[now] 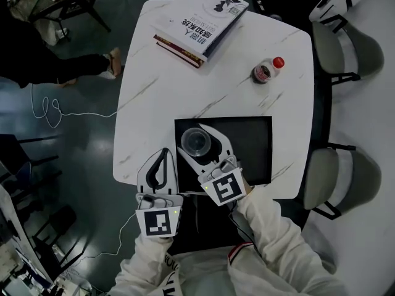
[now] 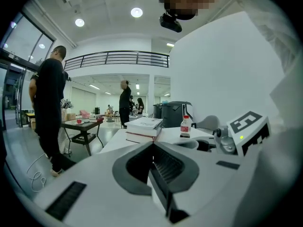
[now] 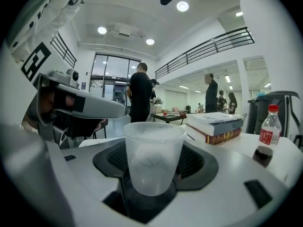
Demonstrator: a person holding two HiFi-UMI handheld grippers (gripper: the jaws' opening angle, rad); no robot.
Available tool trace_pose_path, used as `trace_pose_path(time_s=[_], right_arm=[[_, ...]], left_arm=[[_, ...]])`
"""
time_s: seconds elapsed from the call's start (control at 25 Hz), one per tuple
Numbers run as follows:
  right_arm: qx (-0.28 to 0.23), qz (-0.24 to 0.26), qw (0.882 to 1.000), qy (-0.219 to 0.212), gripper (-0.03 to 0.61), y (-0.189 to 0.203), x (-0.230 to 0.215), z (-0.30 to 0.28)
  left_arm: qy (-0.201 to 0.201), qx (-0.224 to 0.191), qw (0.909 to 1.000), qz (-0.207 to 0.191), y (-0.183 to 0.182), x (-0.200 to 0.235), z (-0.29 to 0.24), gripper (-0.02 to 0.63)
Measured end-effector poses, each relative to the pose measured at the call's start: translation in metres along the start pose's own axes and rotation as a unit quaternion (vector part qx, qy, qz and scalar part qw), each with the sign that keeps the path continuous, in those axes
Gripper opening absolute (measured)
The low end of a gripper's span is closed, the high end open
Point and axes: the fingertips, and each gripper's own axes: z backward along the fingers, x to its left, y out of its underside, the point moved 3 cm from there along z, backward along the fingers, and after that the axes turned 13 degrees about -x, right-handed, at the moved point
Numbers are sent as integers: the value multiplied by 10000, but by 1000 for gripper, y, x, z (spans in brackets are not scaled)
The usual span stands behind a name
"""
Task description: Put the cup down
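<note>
A clear, empty plastic cup (image 1: 196, 142) stands upright between the jaws of my right gripper (image 1: 199, 135), above the near left part of a black mat (image 1: 253, 147) on the white marble table (image 1: 247, 97). In the right gripper view the cup (image 3: 151, 164) fills the gap between the dark pads, and the right gripper (image 3: 155, 148) is shut on it. Whether its base touches the mat I cannot tell. My left gripper (image 1: 163, 157) hovers just left of the mat by the table's near edge. Its jaws are together with nothing in them, as the left gripper view (image 2: 154, 157) also shows.
Stacked books (image 1: 200, 23) lie at the table's far edge. A small red-capped bottle (image 1: 266, 71) stands at the far right. Two grey chairs (image 1: 345, 184) flank the right side. A person in black (image 1: 55, 66) stands on the floor at the far left, near a white cable.
</note>
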Motion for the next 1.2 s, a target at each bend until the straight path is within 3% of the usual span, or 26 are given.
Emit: trace_pose_path(time_s=[0.28, 0.8, 1.2], right_arm=[[162, -273, 9993, -197, 284, 6, -1, -7], [190, -292, 9920, -1212, 285, 14, -2, -4], [205, -263, 9880, -1508, 285, 20, 6, -7]], left_arm=[[-51, 47, 10000, 24, 4, 5, 0, 9], [-100, 182, 9997, 122, 18, 9, -2, 9], [-130, 231, 9996, 68, 25, 11, -6, 9]])
